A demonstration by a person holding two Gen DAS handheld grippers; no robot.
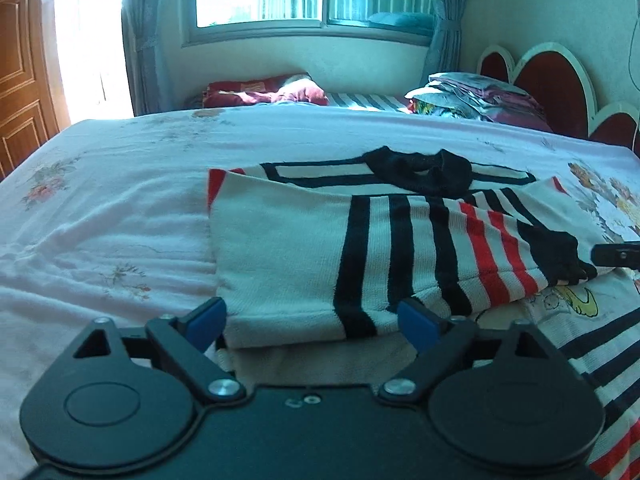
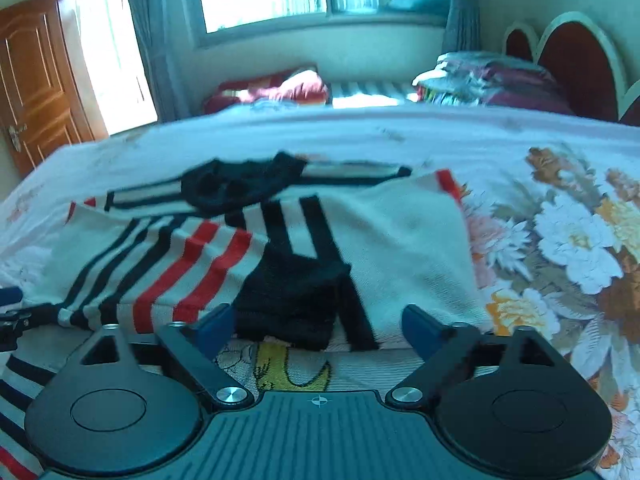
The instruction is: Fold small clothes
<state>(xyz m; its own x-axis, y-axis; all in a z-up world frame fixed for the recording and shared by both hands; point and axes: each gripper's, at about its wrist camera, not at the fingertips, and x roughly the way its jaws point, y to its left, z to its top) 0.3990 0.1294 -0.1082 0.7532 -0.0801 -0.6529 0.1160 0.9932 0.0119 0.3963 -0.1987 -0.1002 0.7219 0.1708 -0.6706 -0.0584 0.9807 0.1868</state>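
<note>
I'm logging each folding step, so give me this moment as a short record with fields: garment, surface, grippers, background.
garment: white knit sweater with black and red stripes, both sleeves folded across the body, black cuff lying on top
collar: black, at the far end
surface: pink floral bedsheet
left gripper: open, at the near hem, holding nothing
right gripper: open, by the black cuff, holding nothing
background: stack of folded bedding by the red headboard
</note>
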